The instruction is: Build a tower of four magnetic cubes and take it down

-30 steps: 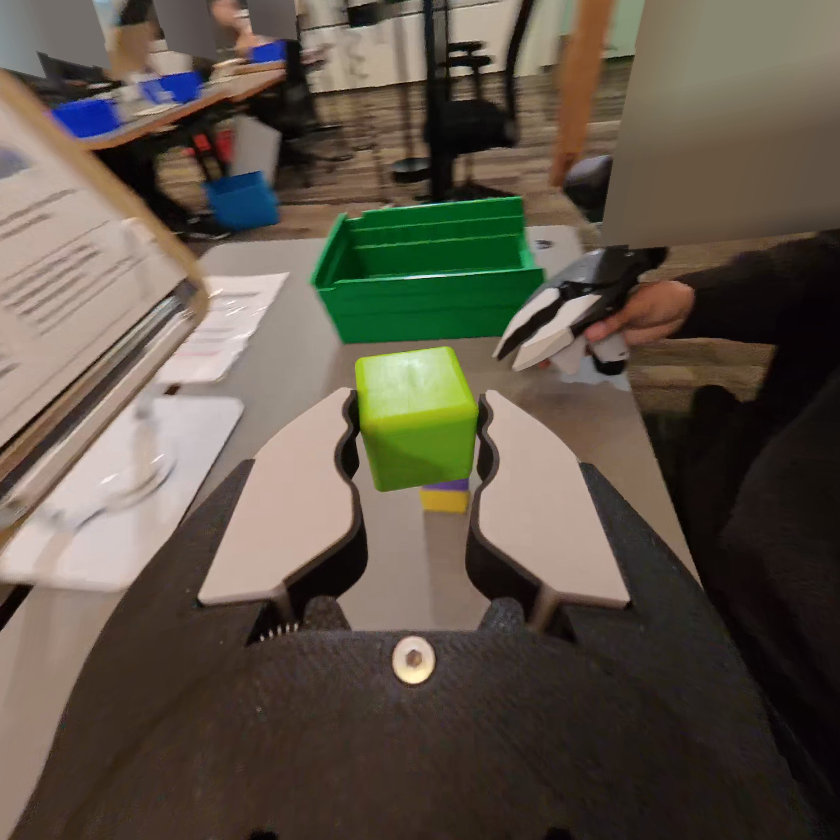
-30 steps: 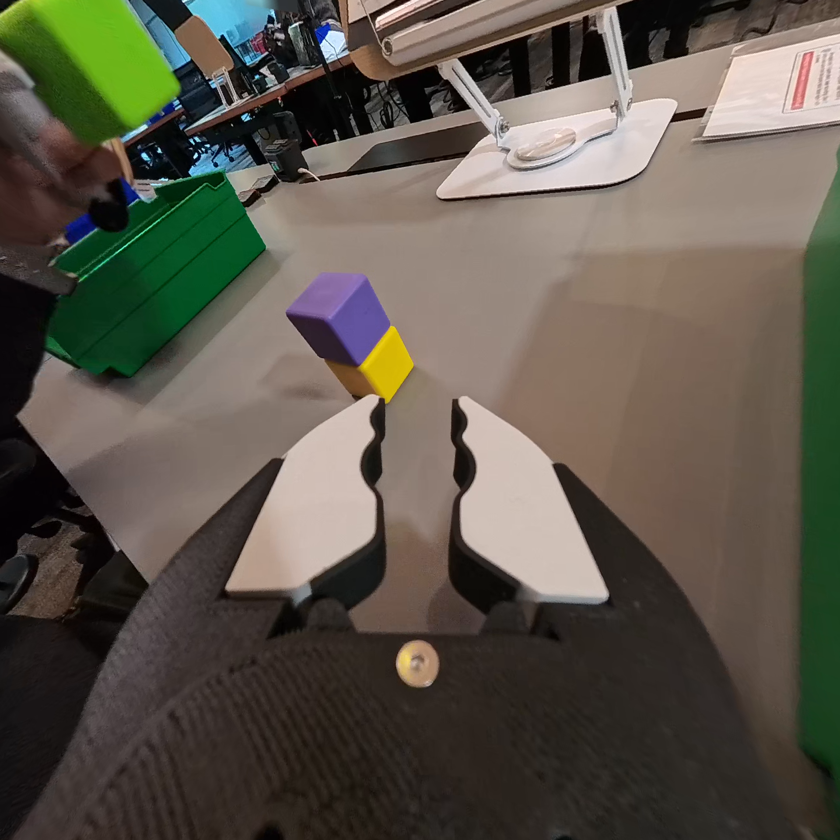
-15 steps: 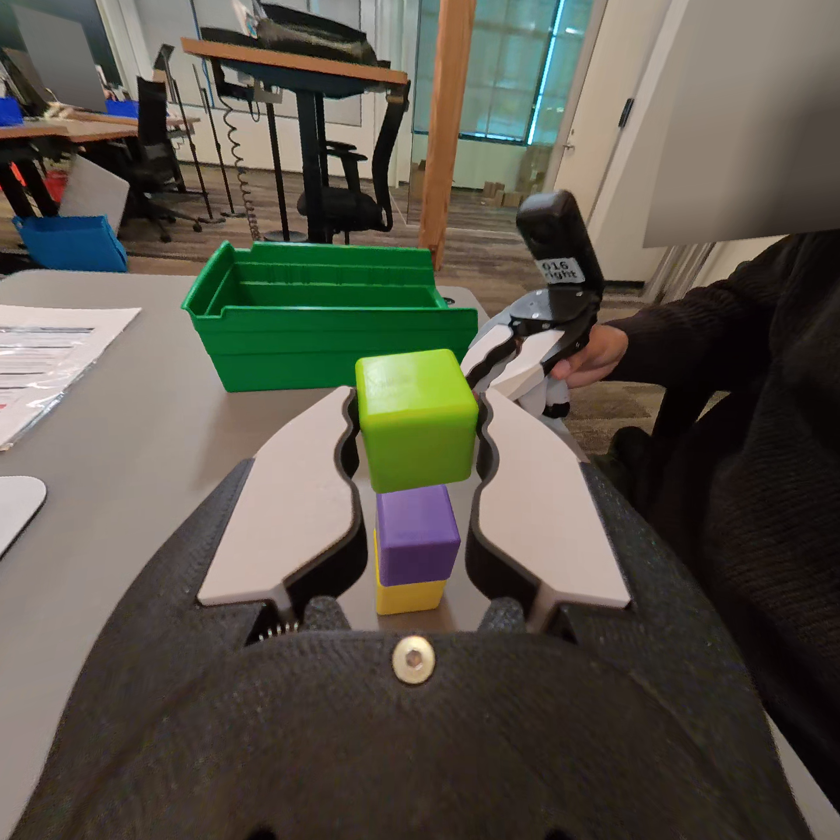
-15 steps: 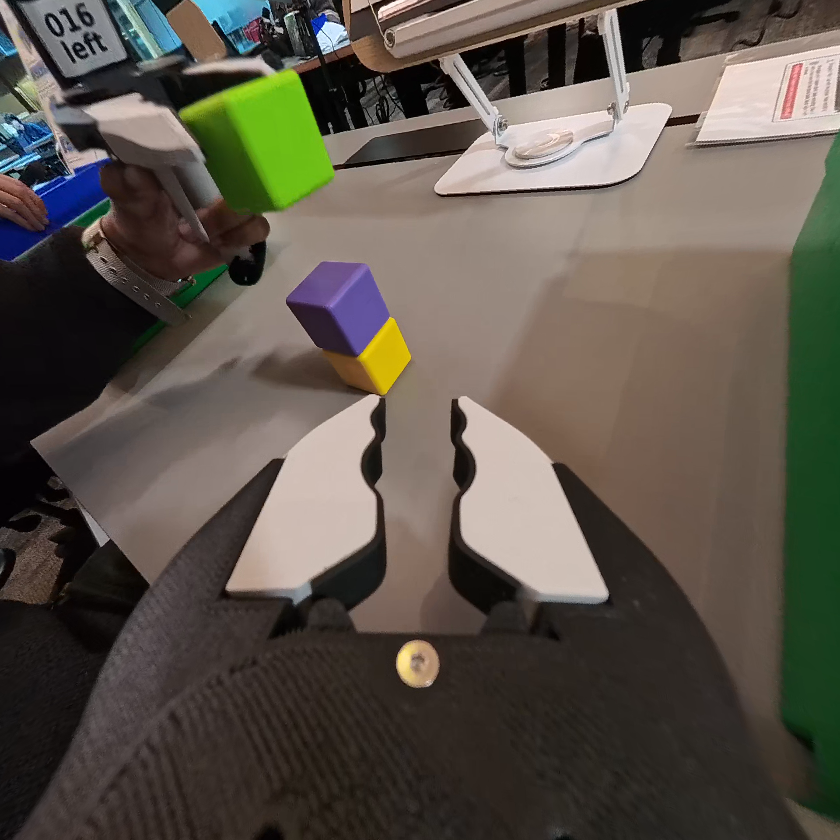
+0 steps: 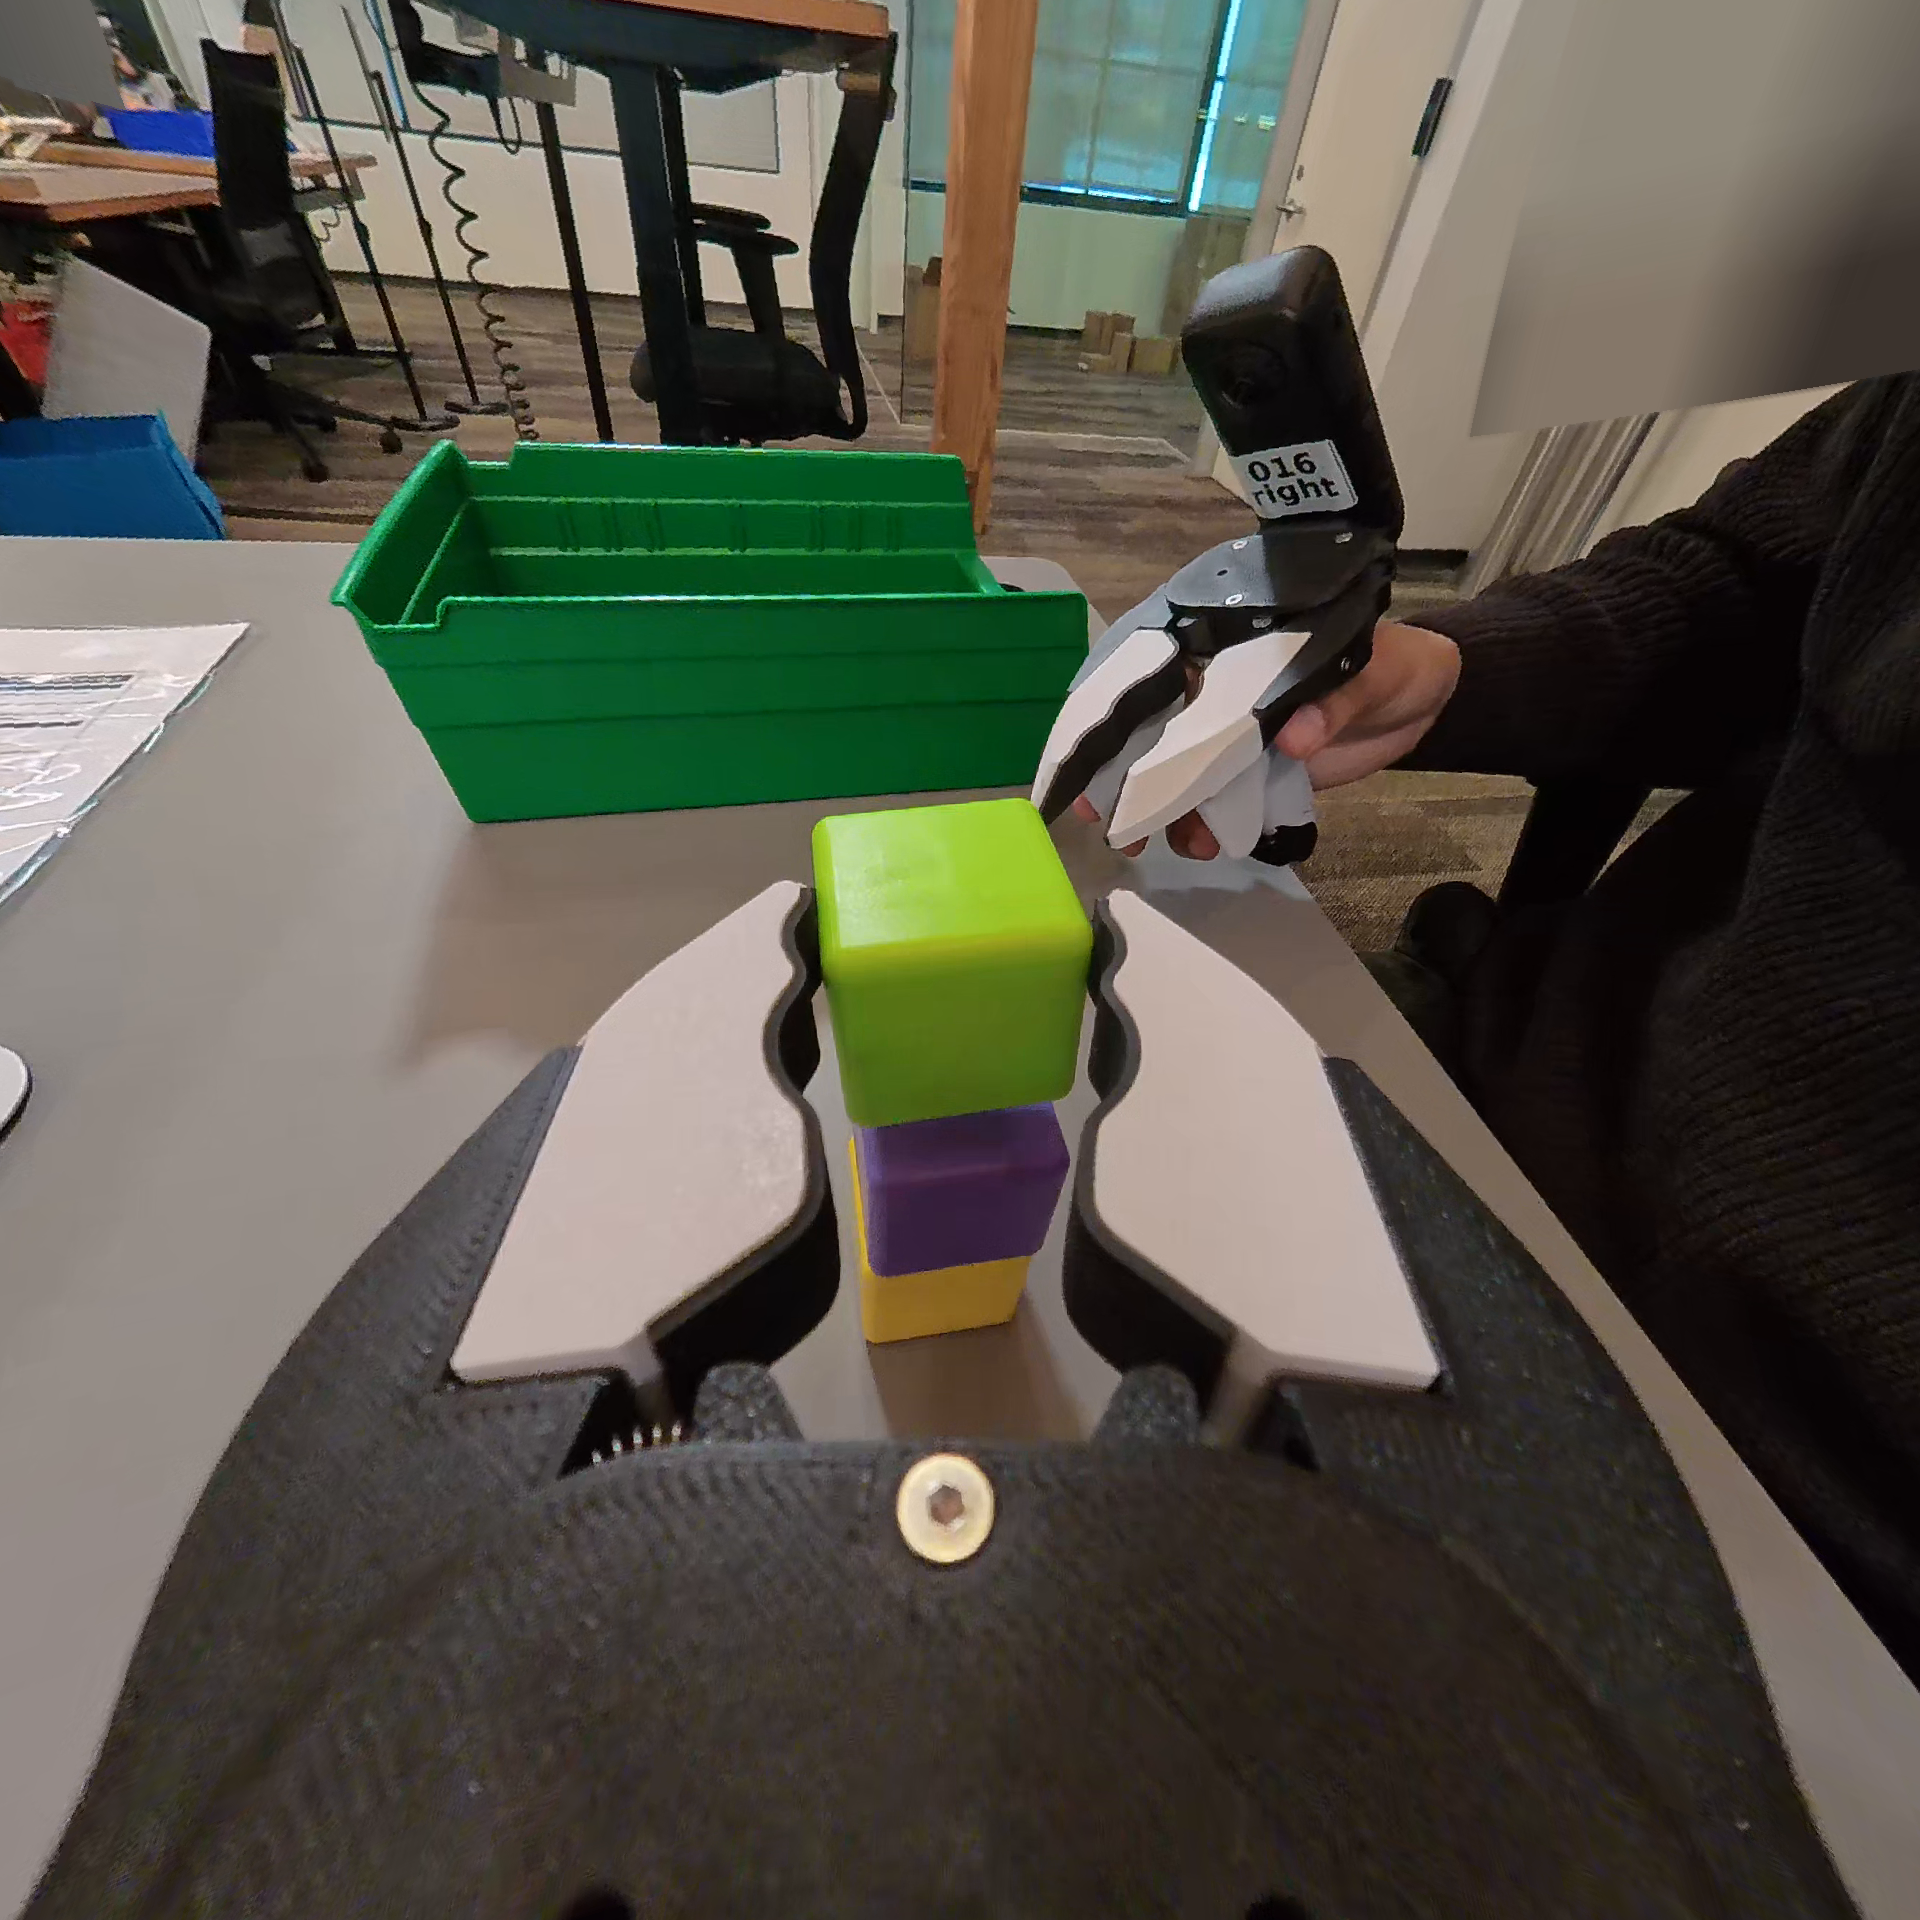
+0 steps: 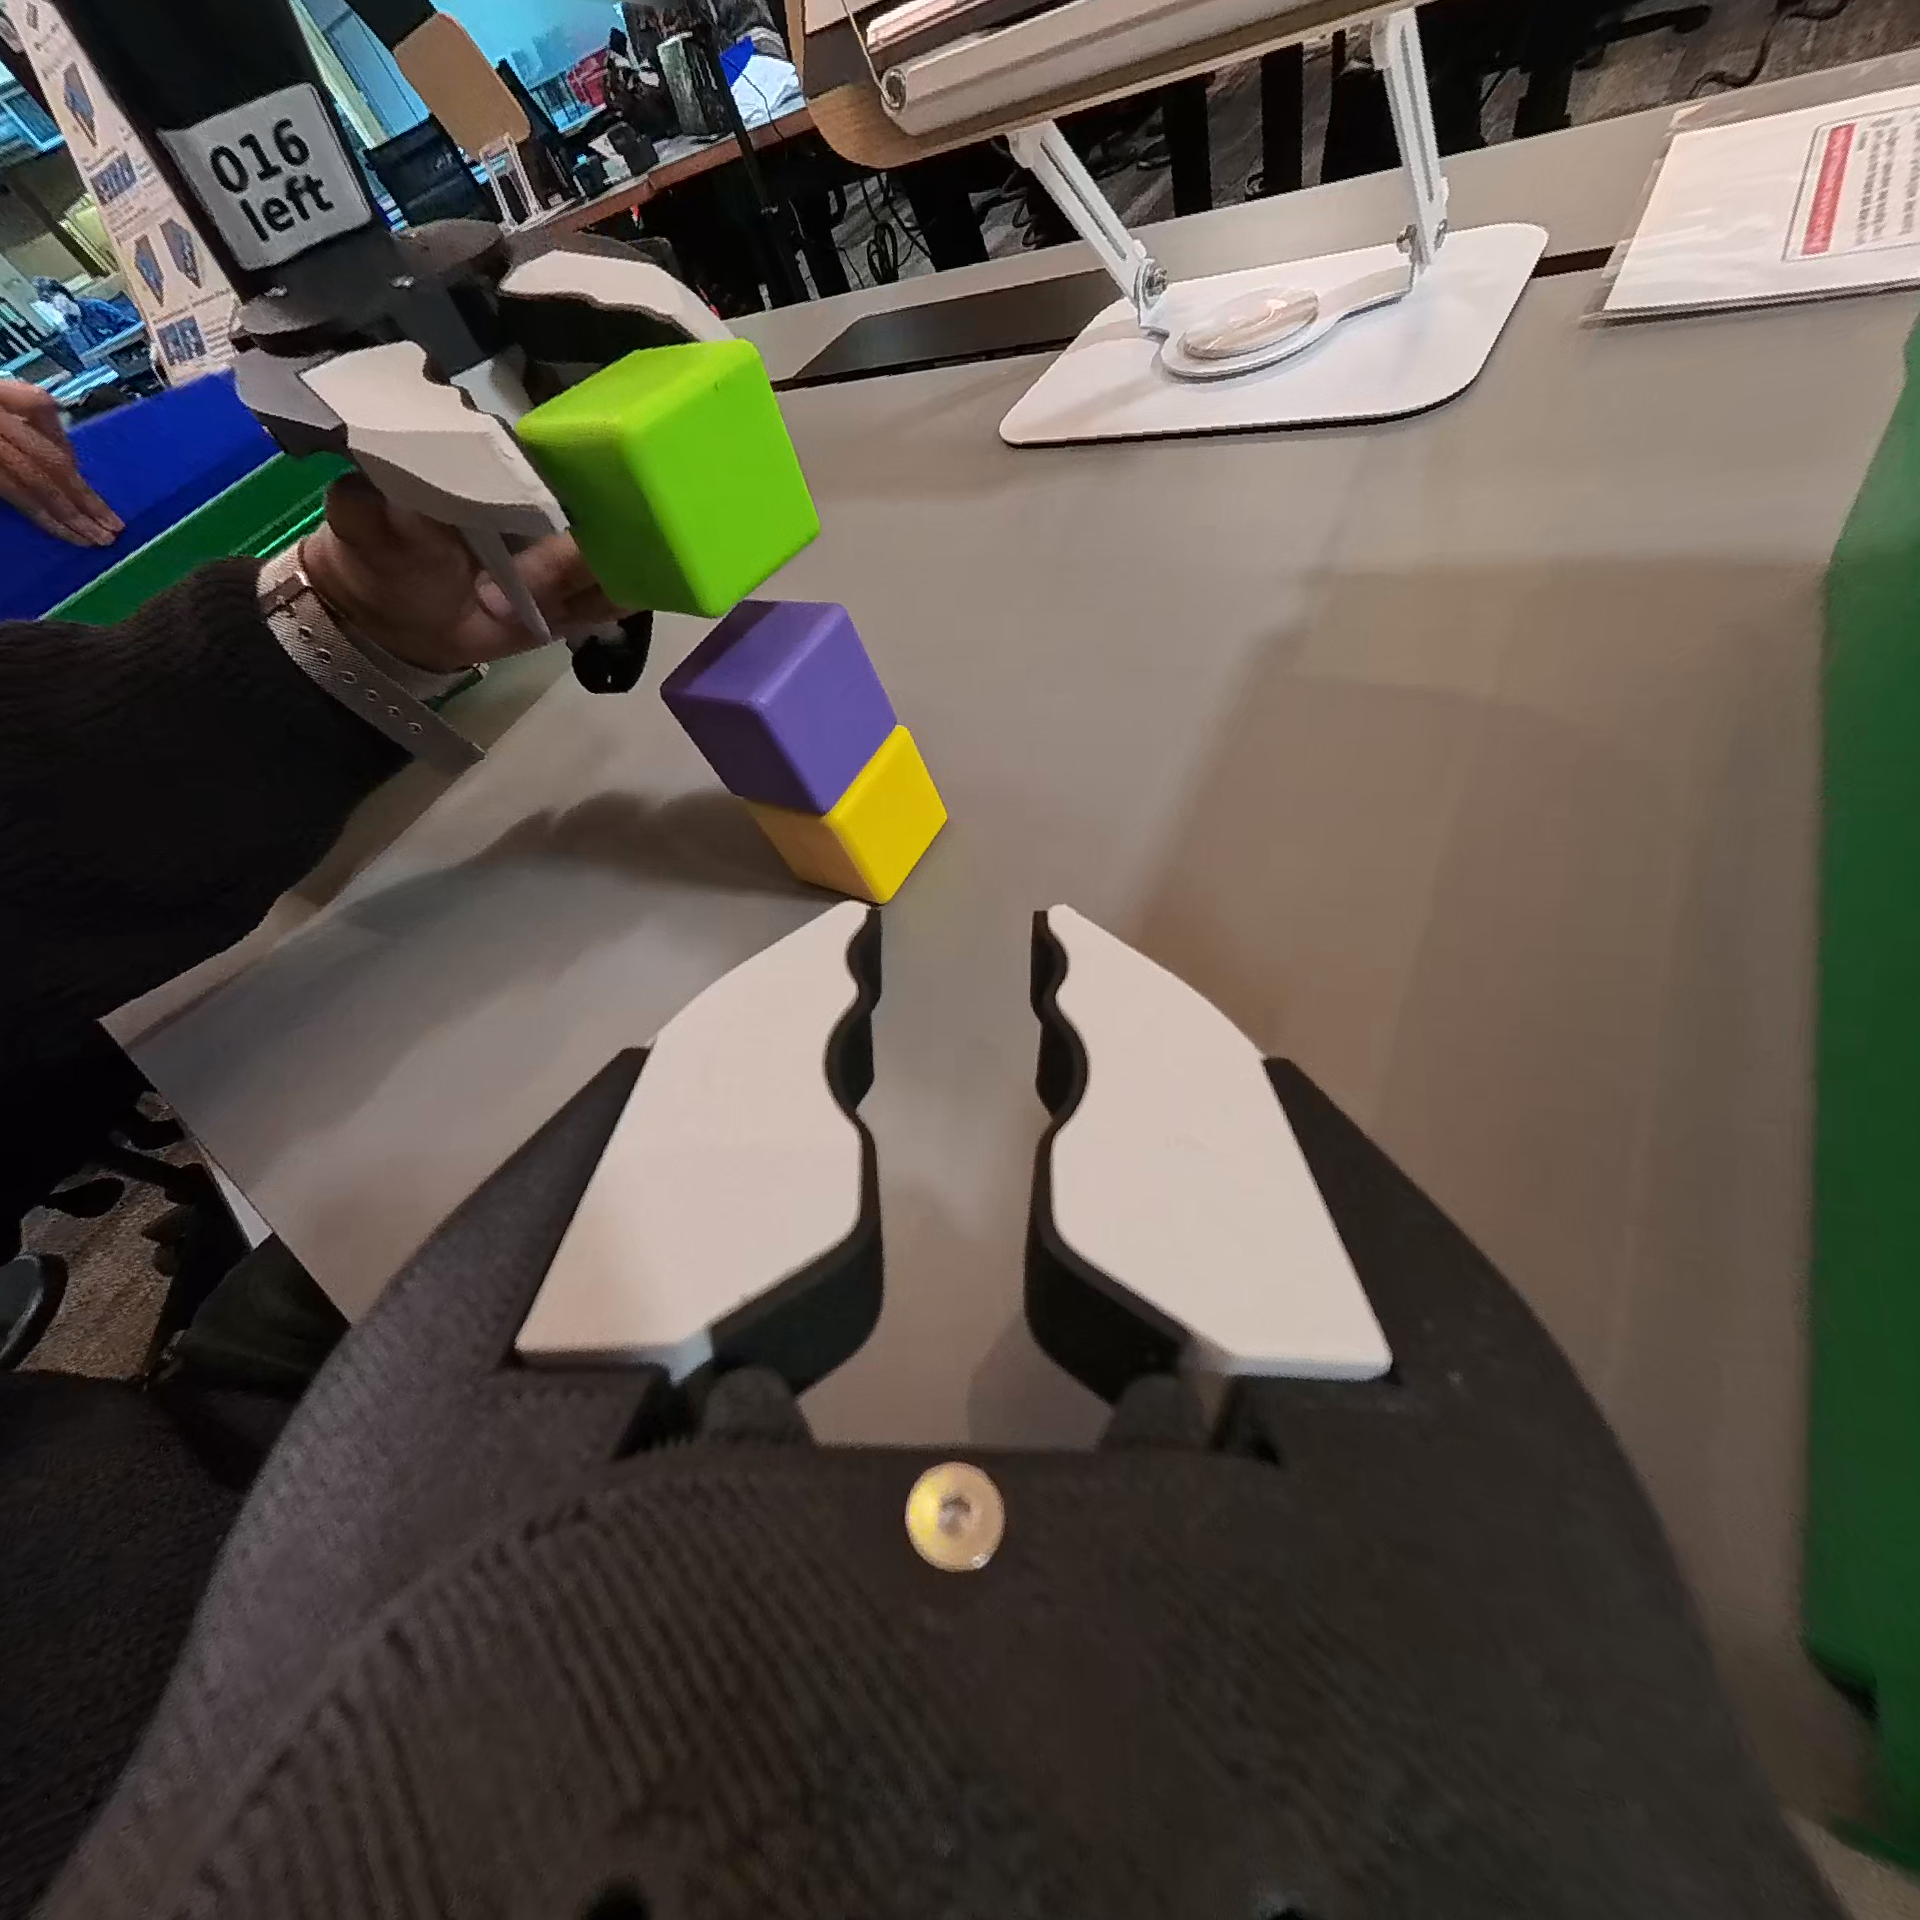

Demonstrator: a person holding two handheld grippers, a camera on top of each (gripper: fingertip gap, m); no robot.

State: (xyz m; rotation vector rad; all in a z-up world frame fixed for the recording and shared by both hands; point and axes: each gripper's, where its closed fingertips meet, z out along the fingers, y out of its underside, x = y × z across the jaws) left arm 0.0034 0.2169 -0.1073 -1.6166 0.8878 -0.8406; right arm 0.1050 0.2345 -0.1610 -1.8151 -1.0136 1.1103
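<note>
We see left tongs (image 5: pixel 951 935) clamped on lime cube (image 5: pixel 951 961), held just above purple cube (image 5: pixel 961 1190); contact between them unclear. Purple cube sits on yellow cube (image 5: pixel 940 1299) on grey worktop (image 5: pixel 312 987). Right tongs (image 6: pixel 954 935) apart, empty, stack at 11 o'clock. Green bin (image 5: pixel 707 665) at 11 o'clock behind stack.
</note>
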